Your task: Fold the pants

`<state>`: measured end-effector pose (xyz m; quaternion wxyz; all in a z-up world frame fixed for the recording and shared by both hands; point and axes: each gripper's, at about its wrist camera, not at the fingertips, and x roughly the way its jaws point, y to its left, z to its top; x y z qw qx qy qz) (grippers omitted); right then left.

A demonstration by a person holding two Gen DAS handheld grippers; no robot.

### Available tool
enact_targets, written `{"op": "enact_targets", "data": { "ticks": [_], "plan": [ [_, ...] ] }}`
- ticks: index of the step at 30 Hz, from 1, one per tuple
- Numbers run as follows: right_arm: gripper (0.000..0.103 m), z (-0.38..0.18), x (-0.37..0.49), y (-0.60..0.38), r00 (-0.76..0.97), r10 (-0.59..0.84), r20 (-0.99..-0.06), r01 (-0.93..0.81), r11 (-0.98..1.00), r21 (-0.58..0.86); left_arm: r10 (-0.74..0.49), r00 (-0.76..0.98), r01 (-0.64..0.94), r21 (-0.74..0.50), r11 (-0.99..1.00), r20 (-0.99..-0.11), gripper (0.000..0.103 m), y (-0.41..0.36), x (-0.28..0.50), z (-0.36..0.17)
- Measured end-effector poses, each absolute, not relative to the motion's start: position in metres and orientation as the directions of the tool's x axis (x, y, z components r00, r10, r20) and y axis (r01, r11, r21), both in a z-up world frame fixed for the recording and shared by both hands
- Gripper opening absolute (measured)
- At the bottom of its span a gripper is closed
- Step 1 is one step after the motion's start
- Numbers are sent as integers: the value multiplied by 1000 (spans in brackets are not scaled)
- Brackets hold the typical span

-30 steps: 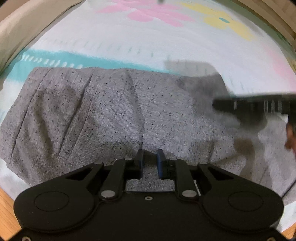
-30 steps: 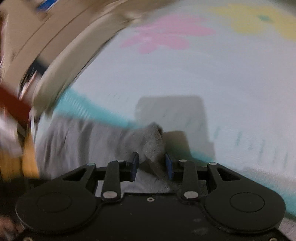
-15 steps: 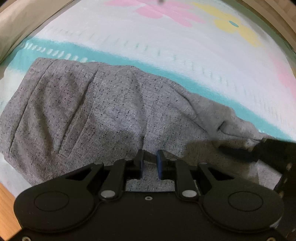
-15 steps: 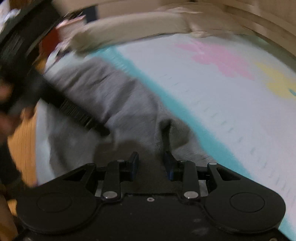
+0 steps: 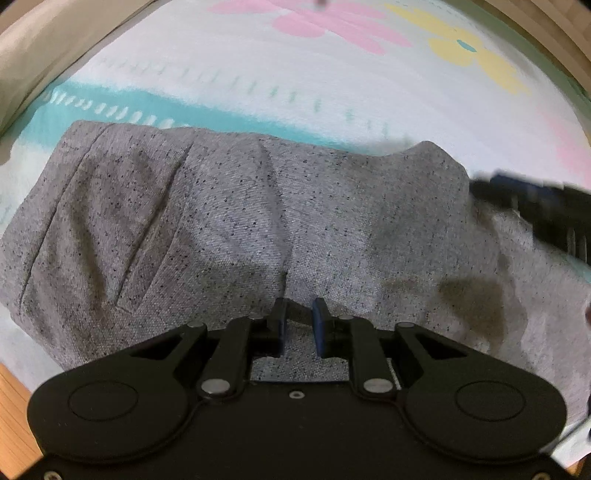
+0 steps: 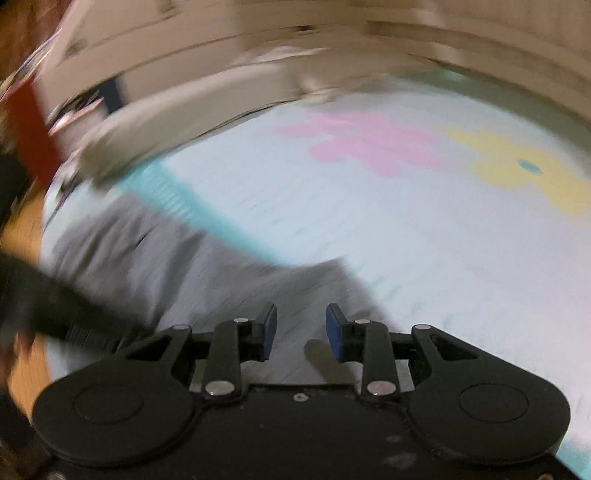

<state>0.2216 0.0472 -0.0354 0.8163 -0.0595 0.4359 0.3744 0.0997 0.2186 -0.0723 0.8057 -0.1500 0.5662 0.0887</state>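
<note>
Most of the fold looks done: the pants (image 5: 236,221), a soft grey speckled knit with a stitched pocket seam, lie doubled into a squat bundle on the pastel flowered bedspread (image 5: 332,85). The left gripper (image 5: 298,317) stands narrowly parted over a small ridge of the knit, though whether it pinches I cannot tell. The right gripper (image 6: 301,326), its jaws just closing a little, holds nothing above the bundle's ragged right end, which likely needs tidying.

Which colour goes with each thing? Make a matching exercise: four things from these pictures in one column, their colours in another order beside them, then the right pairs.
Things:
1. pants
2. stripe on the mat
3. flower at the top middle
4. flower at the top right

Colours:
A. yellow
B. speckled grey
C. pink
D. turquoise

Pairs: 1-B, 2-D, 3-C, 4-A
</note>
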Motion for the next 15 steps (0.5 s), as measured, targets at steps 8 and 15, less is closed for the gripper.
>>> {"op": "enact_targets", "data": {
  "ticks": [8,15],
  "plan": [
    [34,-70,283,75,187,535,-824,-558,748,359,-16,364,-292,-130,947,-931,27,211,96,-72],
    [3,-67,243,94,83,562,-823,-739,589,327,-29,362,-302,-147,942,-932,27,212,96,-73]
  ]
}}
